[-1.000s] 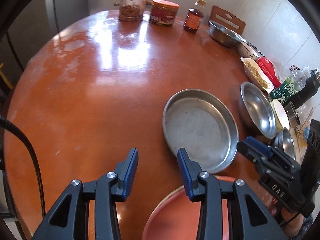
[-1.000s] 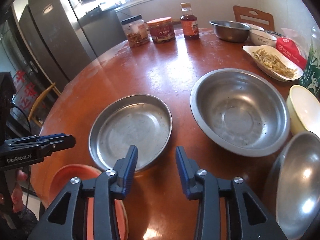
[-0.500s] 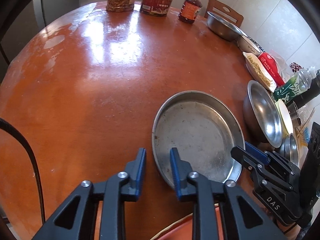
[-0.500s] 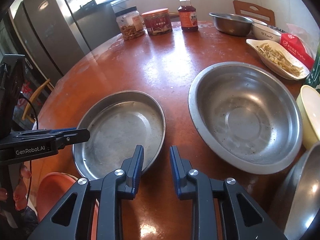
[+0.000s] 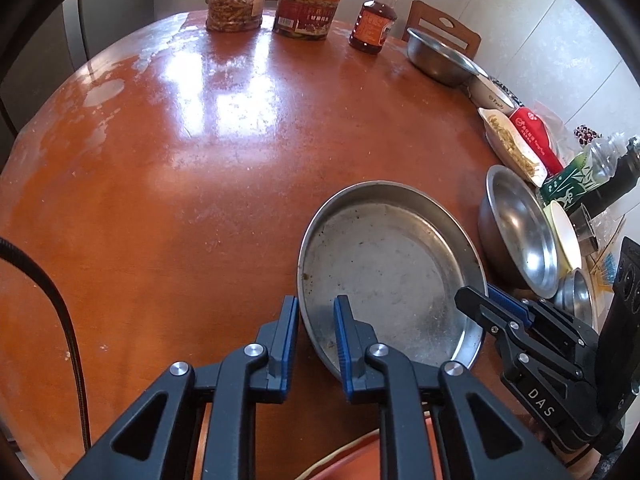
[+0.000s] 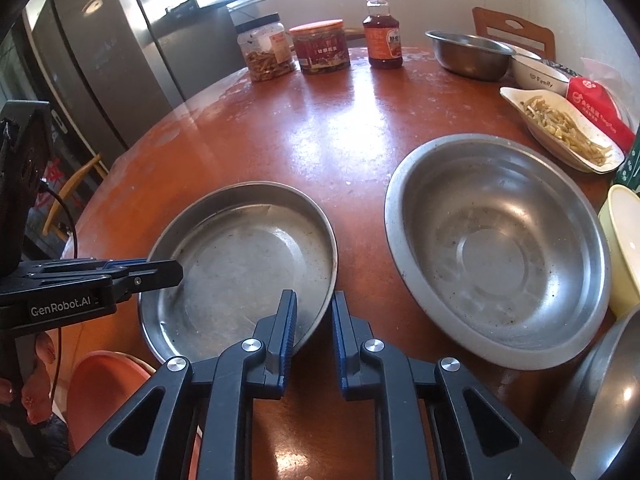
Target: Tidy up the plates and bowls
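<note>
Red table (image 5: pixel 200 160): your left gripper (image 5: pixel 316 334) and right gripper (image 6: pixel 312 328) straddle pan (image 5: pixel 388 272) rim, fingers narrow, not clamped; next, pinch and lift.

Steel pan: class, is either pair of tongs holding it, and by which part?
Nothing held yet: the left tongs and right tongs each straddle the steel pan rim, unclamped.

Left hand-held gripper (image 5: pixel 316 322) and right hand-held gripper (image 6: pixel 313 320) both level, jaws narrowly parted (not clamped).
</note>
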